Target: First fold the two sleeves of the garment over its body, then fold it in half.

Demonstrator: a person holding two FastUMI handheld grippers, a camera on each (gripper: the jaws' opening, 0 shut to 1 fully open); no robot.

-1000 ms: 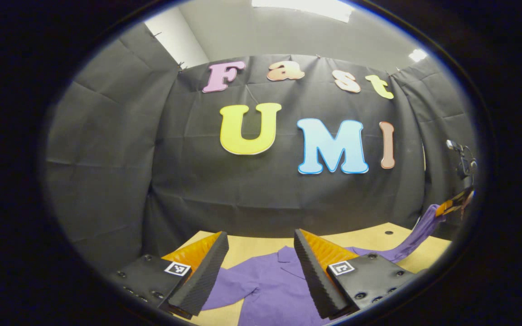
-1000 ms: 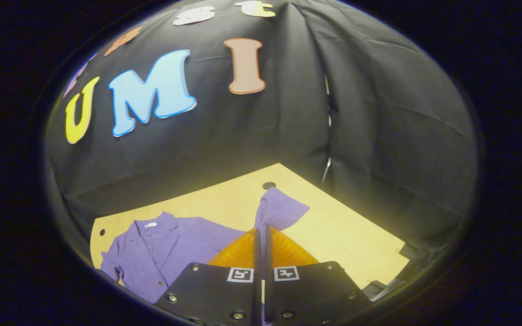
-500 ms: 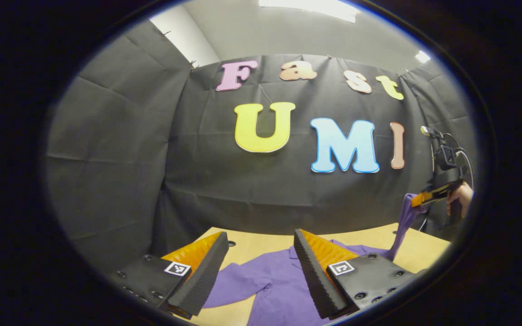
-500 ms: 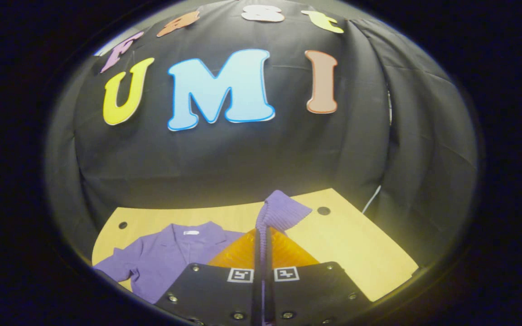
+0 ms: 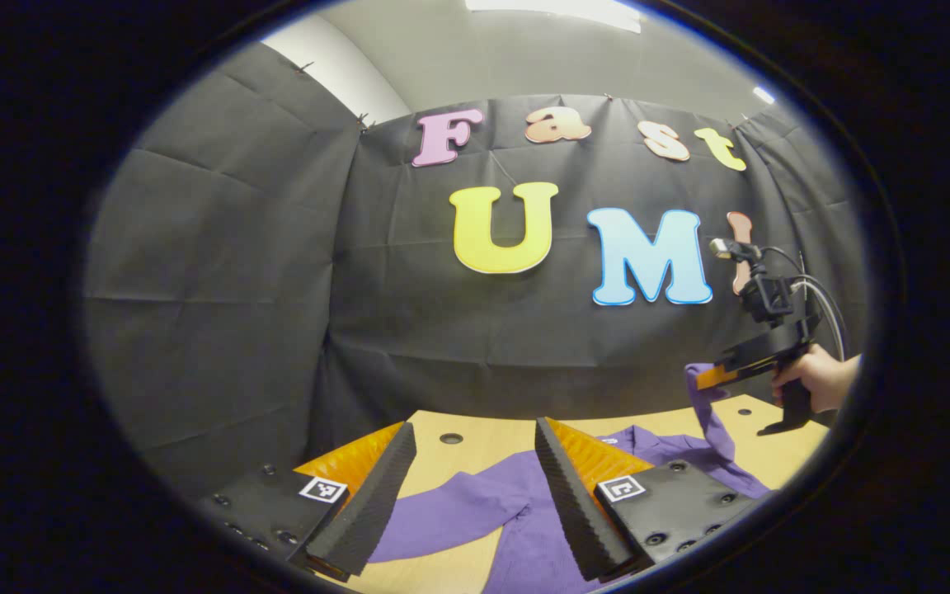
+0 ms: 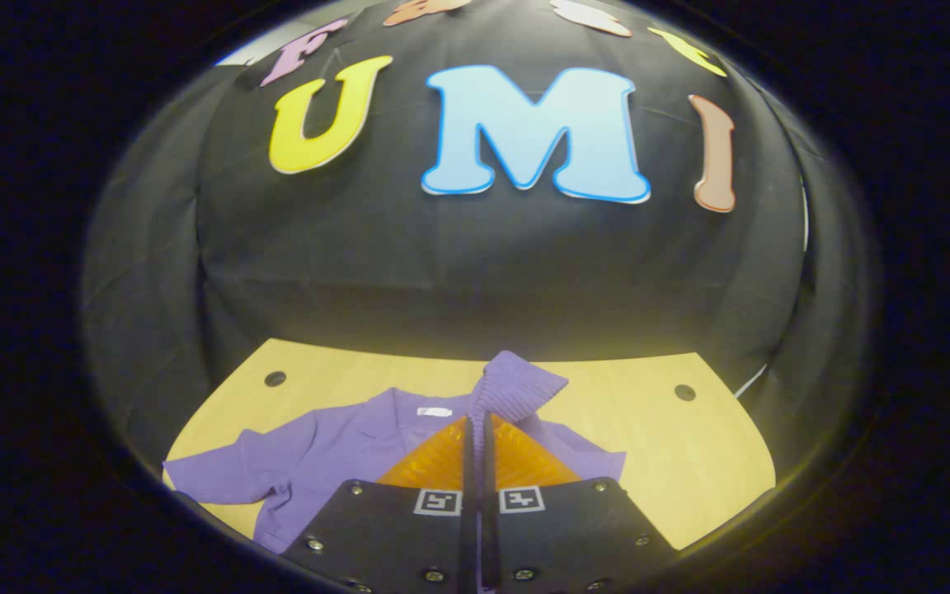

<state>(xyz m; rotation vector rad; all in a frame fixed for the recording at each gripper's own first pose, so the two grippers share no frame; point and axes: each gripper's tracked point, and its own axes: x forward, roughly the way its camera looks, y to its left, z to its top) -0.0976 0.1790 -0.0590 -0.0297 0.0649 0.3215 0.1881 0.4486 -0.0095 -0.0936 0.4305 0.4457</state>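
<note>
The wooden table (image 6: 648, 445) spans the lower part of the right gripper view from 8 to 4 o'clock, with small round holes (image 6: 275, 379) near its far corners. On it lies the purple garment (image 6: 335, 450), collar toward the booth's wall, its body spread flat toward 7 o'clock and one sleeve (image 5: 450, 516) stretched out sideways on the wood, seen at 6 o'clock in the left gripper view. The other sleeve (image 5: 710, 417) is lifted off the table at 4 o'clock in that view, rising from the shoulder to the right gripper (image 5: 710, 378), which a hand (image 5: 817, 379) holds up in the air. In the right gripper view that gripper (image 6: 477, 429) has its fingers pressed together on the ribbed cuff (image 6: 516, 388), which sticks out past the tips at 6 o'clock. The left gripper (image 5: 475, 487) hangs above the garment with its fingers spread wide apart and nothing between them.
</note>
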